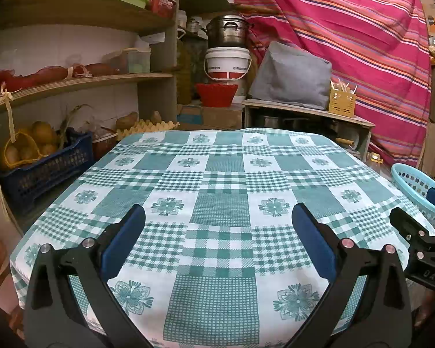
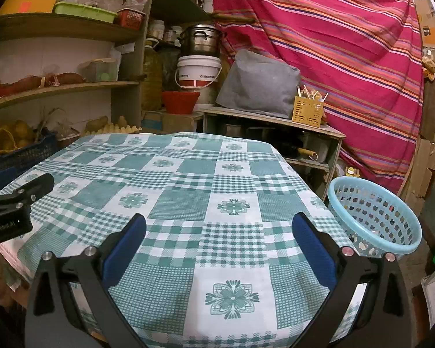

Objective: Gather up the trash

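Hovering over the near edge of the worktop [image 2: 188, 203], both your tools are spread wide with nothing between the pads: the left hand-held gripper [image 1: 217, 237] and the right hand-held gripper [image 2: 219, 237] are released and empty. No trash shows anywhere on the checked cloth [image 1: 217, 174], so the risk here is you closing on the fabric itself and dragging it off the edge. Off the right side sits the light blue basket [image 2: 374, 217], just beside the worktop, with small scraps dimly visible through its holes; a careless swing of your right tool could tip it and spill them. Further back, the egg tray [image 1: 148, 127] and crowded shelves [image 1: 81, 84] are well apart from your reach.
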Tool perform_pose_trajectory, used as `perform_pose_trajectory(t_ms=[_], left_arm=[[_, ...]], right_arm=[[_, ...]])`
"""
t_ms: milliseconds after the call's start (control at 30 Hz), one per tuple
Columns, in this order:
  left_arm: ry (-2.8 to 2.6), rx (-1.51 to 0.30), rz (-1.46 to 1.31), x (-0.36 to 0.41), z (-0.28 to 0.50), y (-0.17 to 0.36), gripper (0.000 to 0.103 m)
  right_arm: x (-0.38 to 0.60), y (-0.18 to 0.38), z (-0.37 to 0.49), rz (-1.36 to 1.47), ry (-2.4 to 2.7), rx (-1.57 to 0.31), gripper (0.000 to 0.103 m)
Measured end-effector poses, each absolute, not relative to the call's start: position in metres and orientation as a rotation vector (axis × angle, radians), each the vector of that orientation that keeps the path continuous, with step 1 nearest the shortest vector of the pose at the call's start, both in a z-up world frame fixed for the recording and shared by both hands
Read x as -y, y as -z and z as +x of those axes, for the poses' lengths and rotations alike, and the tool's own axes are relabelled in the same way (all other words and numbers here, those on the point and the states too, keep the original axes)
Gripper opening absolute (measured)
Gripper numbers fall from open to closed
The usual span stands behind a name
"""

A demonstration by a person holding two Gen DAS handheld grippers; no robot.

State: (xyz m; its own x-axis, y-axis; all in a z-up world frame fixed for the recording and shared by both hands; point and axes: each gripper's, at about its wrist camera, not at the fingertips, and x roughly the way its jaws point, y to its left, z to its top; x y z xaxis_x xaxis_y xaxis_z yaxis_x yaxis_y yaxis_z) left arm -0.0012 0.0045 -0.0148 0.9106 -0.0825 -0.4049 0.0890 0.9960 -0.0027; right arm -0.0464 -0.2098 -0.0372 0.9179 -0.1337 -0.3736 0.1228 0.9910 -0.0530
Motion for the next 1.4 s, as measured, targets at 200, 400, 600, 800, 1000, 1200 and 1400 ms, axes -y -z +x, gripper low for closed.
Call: perform_pose_trajectory(t_ms=[200, 400, 600, 800, 1000, 1200, 1400], left_arm=[[0.085, -0.422, 0.013, -0.0067, 0.0, 0.0153, 0.098], [0.084, -0.423, 0.012, -0.0077, 0.0011, 0.0153, 0.098], [0.084, -0.421, 0.017, -0.0081, 0.0014, 0.0153, 0.098], [0.085, -0.422, 0.016, -0.0077, 0.0014, 0.0155, 0.098], [0.084, -0.419, 0.018, -0.0087, 0.0016, 0.0151, 0.098], [0.083, -0.418, 0.02, -0.0079, 0.0011, 0.0151, 0.098], [0.082, -0.418, 0.022, -0.0076, 0.0009, 0.0152, 0.098]], right_arm=[[0.2101, 0.037, -0.0464, -0.032, 0.13, -0.385, 0.098], [0.2103, 0.0375, -0.0466, -0.031, 0.133, -0.385, 0.098], [0.2109, 0.0378, -0.0466, -0.033, 0.132, -0.386, 0.098], [0.211, 0.0381, -0.0464, -0.035, 0.132, -0.386, 0.098], [0.2111, 0.0385, -0.0462, -0.034, 0.132, -0.388, 0.098], [0.2111, 0.0383, -0.0462, -0.035, 0.132, -0.388, 0.098], [0.2113, 0.0383, -0.0462, -0.036, 0.132, -0.388, 0.098]])
